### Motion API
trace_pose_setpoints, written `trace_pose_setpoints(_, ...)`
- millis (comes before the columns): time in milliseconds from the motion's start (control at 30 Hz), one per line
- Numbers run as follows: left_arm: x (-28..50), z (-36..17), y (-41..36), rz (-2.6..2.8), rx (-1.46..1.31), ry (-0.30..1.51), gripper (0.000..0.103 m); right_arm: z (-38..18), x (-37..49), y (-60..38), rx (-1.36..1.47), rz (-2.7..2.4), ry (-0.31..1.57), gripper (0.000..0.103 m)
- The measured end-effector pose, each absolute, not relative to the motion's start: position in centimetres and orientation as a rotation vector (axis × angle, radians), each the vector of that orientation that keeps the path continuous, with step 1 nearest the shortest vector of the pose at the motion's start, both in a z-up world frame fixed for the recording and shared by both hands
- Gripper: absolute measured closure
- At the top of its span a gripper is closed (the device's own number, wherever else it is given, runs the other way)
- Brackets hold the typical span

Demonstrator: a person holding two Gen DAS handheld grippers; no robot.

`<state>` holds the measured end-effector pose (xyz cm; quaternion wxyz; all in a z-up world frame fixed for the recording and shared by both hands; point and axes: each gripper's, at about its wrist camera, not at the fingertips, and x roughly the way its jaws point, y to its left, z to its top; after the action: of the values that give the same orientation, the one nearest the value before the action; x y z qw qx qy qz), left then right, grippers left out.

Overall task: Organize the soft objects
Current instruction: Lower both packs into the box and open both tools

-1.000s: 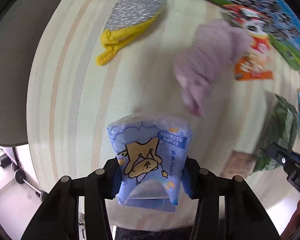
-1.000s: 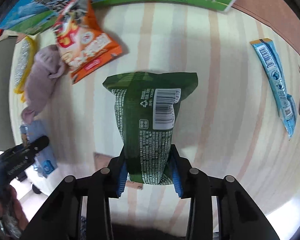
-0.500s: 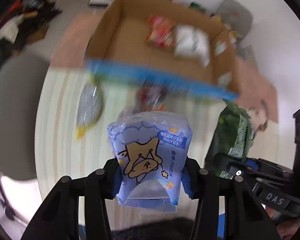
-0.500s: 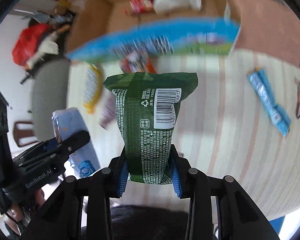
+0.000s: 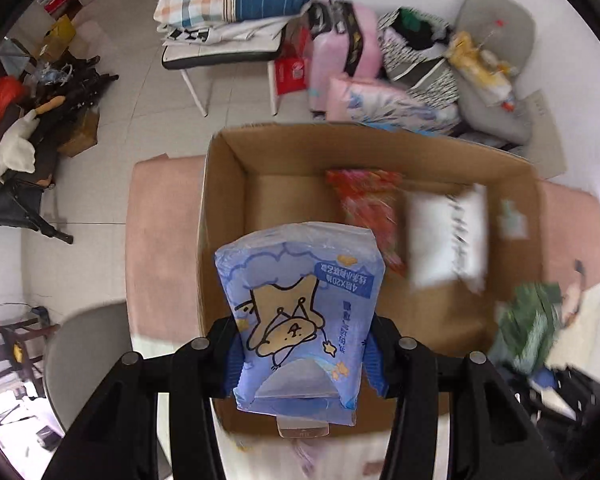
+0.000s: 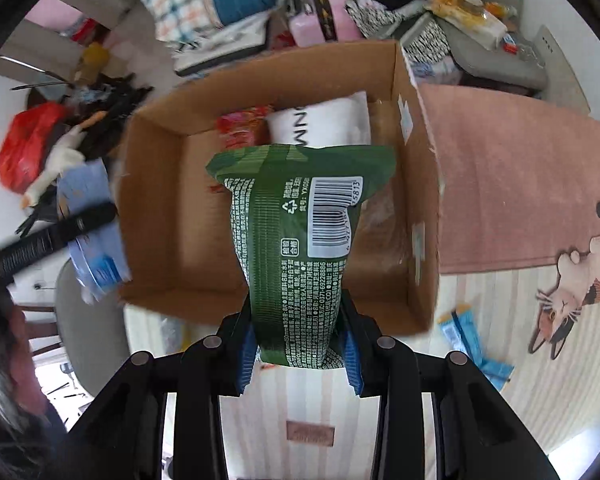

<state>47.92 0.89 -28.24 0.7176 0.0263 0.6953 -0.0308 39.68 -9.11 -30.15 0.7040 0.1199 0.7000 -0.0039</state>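
Observation:
My left gripper point(image 5: 302, 360) is shut on a blue tissue pack with a cartoon bear point(image 5: 300, 312), held above the near left part of an open cardboard box point(image 5: 224, 184). My right gripper point(image 6: 298, 354) is shut on a green packet with a barcode point(image 6: 296, 240), hanging over the near edge of the same cardboard box point(image 6: 152, 184). Inside the box lie a red snack bag point(image 5: 364, 204) and a white soft pack point(image 5: 444, 236). The green packet point(image 5: 528, 328) shows blurred at the right of the left wrist view. At the left of the right wrist view, the blue pack point(image 6: 92, 236) appears blurred.
The box stands on a pink mat point(image 6: 512, 184) with a cat picture point(image 6: 572, 276), beyond the striped wooden table point(image 6: 412, 420). A blue stick packet point(image 6: 468, 344) lies on the table at right. Chairs, pillows and clutter fill the floor behind the box.
Both grippers have risen and travelled from over the table to over the cardboard box, each still holding its packet. The purple cloth, yellow mitt and orange bag have dropped out of view.

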Motion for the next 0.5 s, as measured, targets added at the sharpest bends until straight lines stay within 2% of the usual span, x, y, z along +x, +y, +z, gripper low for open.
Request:
trace_pose_setpoints(200,52.9,-33.3,0.7,-0.059,0.114,1.617,0.057,-36.4,41.5,-9.3,0.242,-0.057,1.643,0.065)
trace_pose_setpoints(500,54.7,-36.6,-0.8,-0.075,0.212,1.667,0.055,-40.8,42.1,-9.8,0.224,-0.1,1.718,0.065)
